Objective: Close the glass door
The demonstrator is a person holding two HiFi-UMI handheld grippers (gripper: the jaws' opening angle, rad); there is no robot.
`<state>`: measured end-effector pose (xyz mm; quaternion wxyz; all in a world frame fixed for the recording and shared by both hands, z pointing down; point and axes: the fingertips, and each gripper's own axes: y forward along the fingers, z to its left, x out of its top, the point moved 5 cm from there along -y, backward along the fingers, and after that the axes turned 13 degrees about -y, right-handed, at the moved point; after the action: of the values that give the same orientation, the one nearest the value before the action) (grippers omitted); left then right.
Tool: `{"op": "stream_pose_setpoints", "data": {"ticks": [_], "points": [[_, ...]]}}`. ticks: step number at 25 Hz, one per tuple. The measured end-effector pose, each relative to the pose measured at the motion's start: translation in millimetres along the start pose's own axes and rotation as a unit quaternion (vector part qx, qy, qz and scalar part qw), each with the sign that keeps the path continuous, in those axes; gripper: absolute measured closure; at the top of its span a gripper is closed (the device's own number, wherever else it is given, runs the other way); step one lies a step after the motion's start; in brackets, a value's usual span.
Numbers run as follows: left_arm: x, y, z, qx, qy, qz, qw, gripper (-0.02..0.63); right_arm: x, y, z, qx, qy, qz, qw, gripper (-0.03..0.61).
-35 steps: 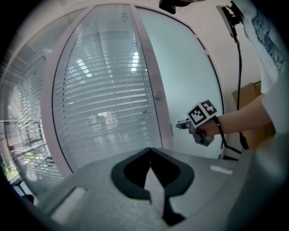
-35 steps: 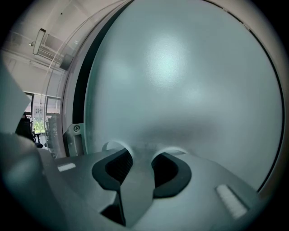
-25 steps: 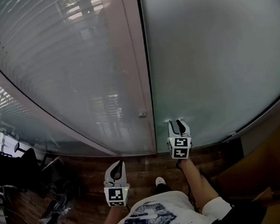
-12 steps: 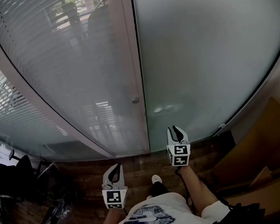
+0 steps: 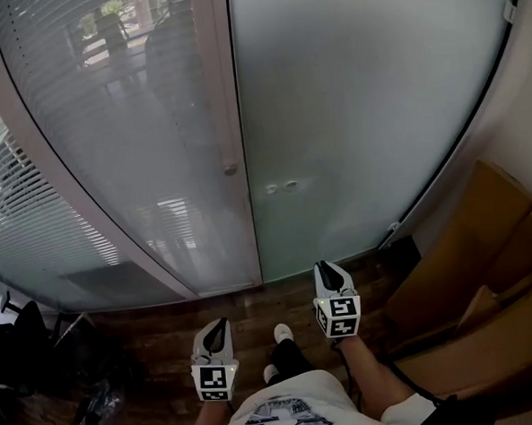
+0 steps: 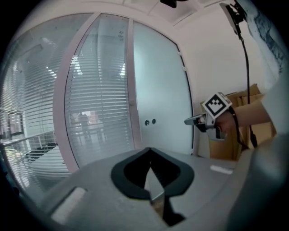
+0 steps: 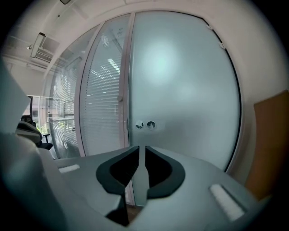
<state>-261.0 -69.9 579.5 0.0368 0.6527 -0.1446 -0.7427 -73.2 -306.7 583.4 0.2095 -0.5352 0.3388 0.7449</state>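
Observation:
The frosted glass door (image 5: 368, 111) stands flush against the pale frame post (image 5: 220, 120), and its two small round fittings (image 5: 281, 187) sit near that edge. My right gripper (image 5: 328, 268) hangs low, well back from the glass. Its jaws are closing, with a thin gap left and nothing between them (image 7: 142, 148). The fittings (image 7: 145, 125) show straight ahead of it. My left gripper (image 5: 216, 328) is lower and further left, over the floor, shut and empty (image 6: 149, 150). In the left gripper view the right gripper (image 6: 187, 121) is in front of the door.
A curved glass partition with blinds (image 5: 92, 155) runs to the left of the post, which carries a small knob (image 5: 230, 169). Cardboard boxes (image 5: 467, 267) stand at the right. A dark office chair (image 5: 22, 339) and clutter sit at lower left on the wooden floor (image 5: 164, 317).
Both grippers have drawn back from the door, so more floor shows before it. The right gripper was at the glass by the fittings; it is now apart from them with narrower jaws.

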Motion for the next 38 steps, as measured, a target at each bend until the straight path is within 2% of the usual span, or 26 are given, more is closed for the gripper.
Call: {"op": "stream_pose_setpoints", "data": {"ticks": [5,10,17,26,38], "points": [[-4,0,-18,-0.028,0.005,0.007,0.9996,0.614,-7,-34,-2,-0.009,0.005,0.002,1.0,0.535],[-3,2,-29,-0.034,0.011,0.005,0.9993,0.614,-6,-58,-6,-0.01,0.009,-0.011,1.0,0.546],[-6,-10,-51,-0.014,0.017,0.01,0.9997,0.614,-2,-94,-15,0.012,0.012,-0.038,0.999,0.546],[-10,-40,-115,0.008,0.012,0.003,0.9999,0.614,-16,-158,-36,0.048,0.009,-0.057,0.997,0.552],[-22,-87,-195,0.018,0.031,-0.009,0.9993,0.614,-46,-241,-68,0.062,0.023,-0.073,0.995,0.569]]}}
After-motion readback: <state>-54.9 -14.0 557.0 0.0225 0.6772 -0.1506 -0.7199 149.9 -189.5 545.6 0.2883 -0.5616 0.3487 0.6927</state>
